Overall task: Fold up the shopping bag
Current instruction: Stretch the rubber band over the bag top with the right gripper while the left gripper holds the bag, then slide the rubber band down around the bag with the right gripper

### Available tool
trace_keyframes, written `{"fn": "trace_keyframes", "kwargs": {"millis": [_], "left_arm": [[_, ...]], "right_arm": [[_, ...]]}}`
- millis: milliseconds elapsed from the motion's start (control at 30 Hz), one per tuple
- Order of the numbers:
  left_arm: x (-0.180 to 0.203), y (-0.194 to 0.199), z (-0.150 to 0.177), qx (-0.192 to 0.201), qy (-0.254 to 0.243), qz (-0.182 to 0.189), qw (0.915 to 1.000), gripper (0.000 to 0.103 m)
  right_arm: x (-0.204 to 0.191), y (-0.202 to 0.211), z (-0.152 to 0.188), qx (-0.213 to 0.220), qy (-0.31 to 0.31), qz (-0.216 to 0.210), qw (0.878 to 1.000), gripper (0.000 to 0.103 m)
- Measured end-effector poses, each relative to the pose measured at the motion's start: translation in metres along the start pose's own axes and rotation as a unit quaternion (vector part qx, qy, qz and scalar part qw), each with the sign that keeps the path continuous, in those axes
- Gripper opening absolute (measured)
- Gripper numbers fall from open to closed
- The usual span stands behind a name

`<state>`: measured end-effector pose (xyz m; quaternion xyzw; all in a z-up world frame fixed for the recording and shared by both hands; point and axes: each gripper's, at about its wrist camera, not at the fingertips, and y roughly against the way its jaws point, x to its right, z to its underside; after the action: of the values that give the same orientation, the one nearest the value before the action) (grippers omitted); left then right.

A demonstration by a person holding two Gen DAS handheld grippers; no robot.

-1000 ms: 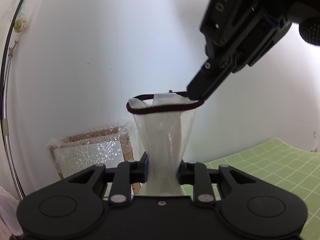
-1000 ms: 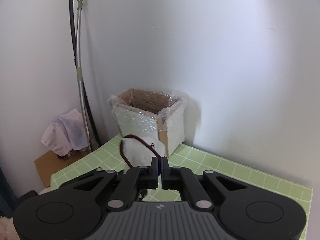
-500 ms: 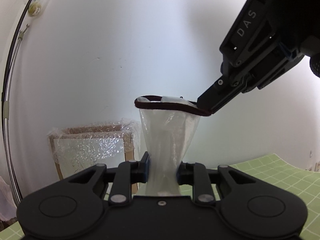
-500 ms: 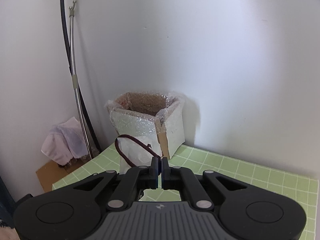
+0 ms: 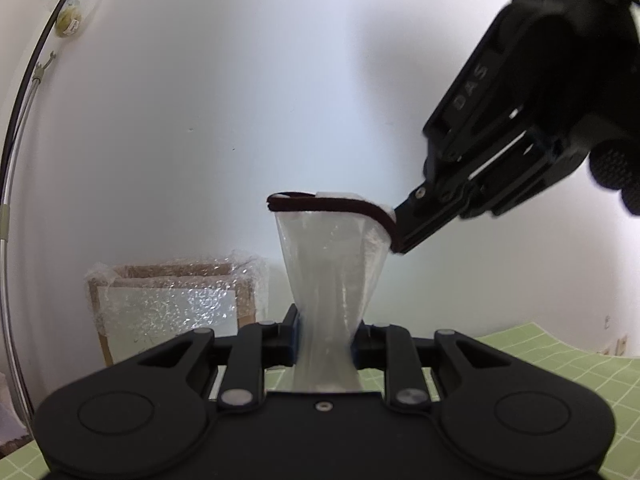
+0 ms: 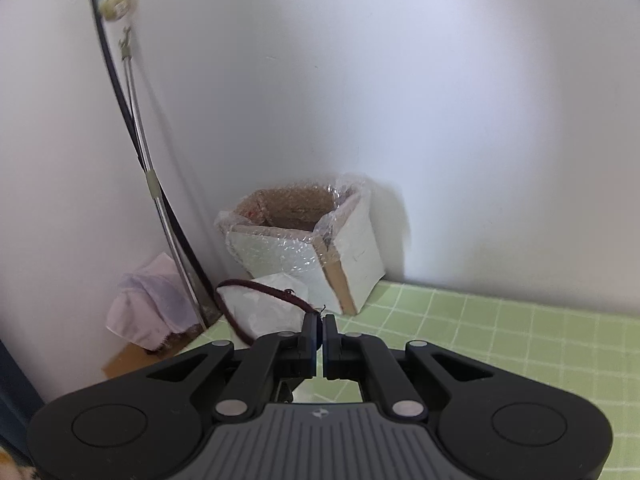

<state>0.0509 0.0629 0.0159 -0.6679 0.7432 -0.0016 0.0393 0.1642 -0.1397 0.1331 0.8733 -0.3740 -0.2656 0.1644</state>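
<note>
Up off the bench [image 5: 560, 356], the shopping bag [image 5: 332, 272] is held in the air between the two claws. The left claw [image 5: 326, 344] is clamped on the bag's gathered lower part, so the translucent white plastic pinches narrow between the pads and fans out wider above them. Along the bag's top edge runs a dark maroon handle [image 5: 320, 205], lying nearly level. The right claw [image 5: 402, 236] comes in from the upper right and is closed on the right end of that handle, where the cord bends down.

From the right wrist view, the right claw [image 6: 321, 326] has its two fingers pressed almost together with the maroon handle [image 6: 260, 289] running out to the left from them in a loop, the white bag [image 6: 264, 308] crumpled just beyond. Behind stands a cardboard box [image 6: 308, 248] wrapped in bubble film, set on the green gridded bench [image 6: 500, 340] against the white wall [image 6: 360, 100].
</note>
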Motion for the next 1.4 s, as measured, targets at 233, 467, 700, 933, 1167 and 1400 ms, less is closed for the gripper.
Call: {"fn": "trace_keyframes", "kwargs": {"millis": [233, 467, 700, 933, 1167, 1400], "left_arm": [[-0.005, -0.001, 0.003, 0.014, -0.016, 0.034, 0.9992, 0.021], [-0.014, -0.011, 0.008, 0.021, -0.034, 0.063, 0.9972, 0.021], [-0.007, -0.001, 0.008, 0.025, -0.054, 0.092, 0.994, 0.021], [0.009, 0.004, 0.013, 0.03, -0.127, 0.115, 0.9848, 0.021], [0.028, 0.03, 0.002, 0.01, -0.112, 0.08, 0.9904, 0.021], [0.025, 0.026, -0.004, -0.016, -0.101, 0.031, 0.9943, 0.023]], "right_arm": [[0.024, -0.007, -0.008, 0.002, -0.027, -0.061, 0.998, 0.003], [0.035, -0.011, -0.018, -0.019, -0.006, -0.098, 0.995, 0.003], [0.059, -0.019, -0.034, -0.064, 0.017, -0.188, 0.98, 0.003], [0.057, -0.029, -0.044, -0.131, 0.088, -0.201, 0.967, 0.003], [0.068, -0.039, -0.028, -0.159, 0.064, -0.195, 0.966, 0.007], [0.059, -0.011, -0.012, -0.048, -0.008, -0.073, 0.996, 0.05]]}}
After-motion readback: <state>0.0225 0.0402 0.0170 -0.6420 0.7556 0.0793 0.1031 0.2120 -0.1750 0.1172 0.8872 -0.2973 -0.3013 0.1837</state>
